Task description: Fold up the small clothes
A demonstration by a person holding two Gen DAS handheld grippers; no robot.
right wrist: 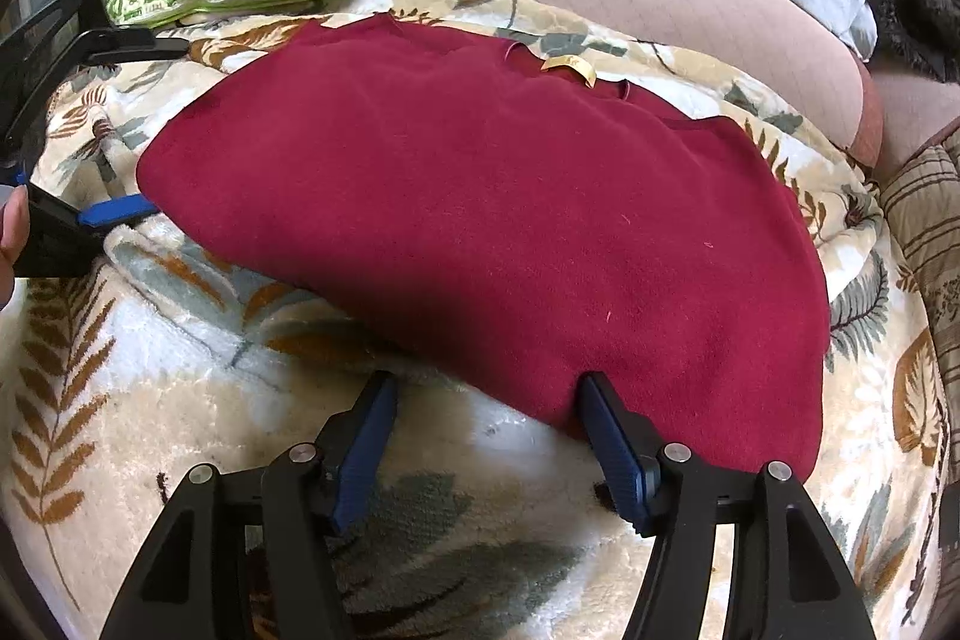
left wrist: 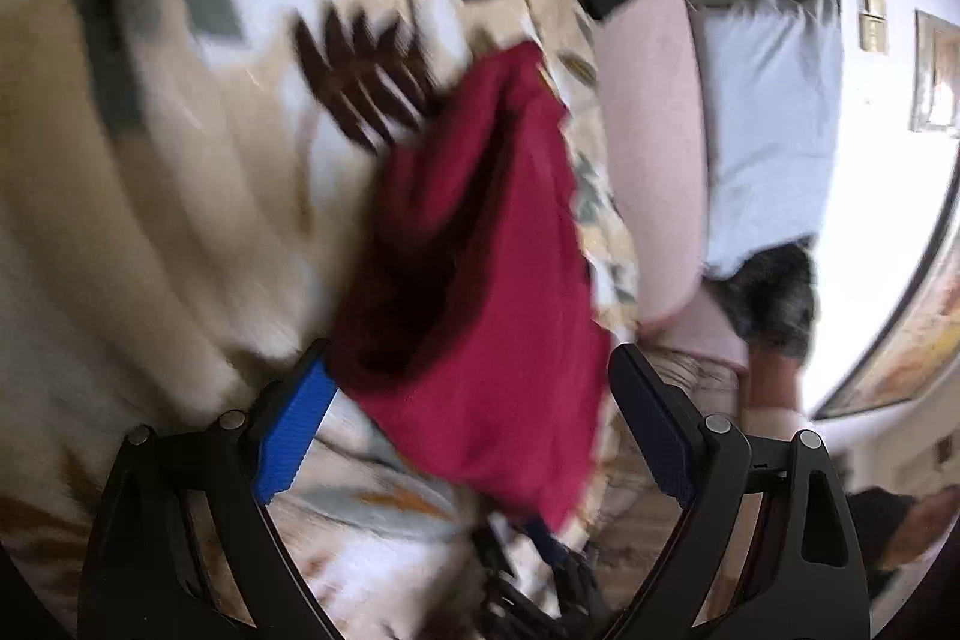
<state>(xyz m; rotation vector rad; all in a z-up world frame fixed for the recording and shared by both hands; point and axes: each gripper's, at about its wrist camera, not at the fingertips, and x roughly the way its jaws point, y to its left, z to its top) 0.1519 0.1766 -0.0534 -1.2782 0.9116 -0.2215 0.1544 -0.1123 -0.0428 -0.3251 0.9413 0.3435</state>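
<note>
Both claws, right claw point(right wrist: 486, 403) and left claw point(left wrist: 468, 358), stand spread at the red garment point(right wrist: 480, 220); its gold label point(right wrist: 569, 66) is unreadable.

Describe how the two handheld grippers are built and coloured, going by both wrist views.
Both look alike. The left gripper and right gripper each have two black plastic fingers on triangular cut-out linkage arms joined by round silver pivot pins. Ribbed blue pads line the inner finger faces. No cables or markings show. No sleeve is visible.
</note>
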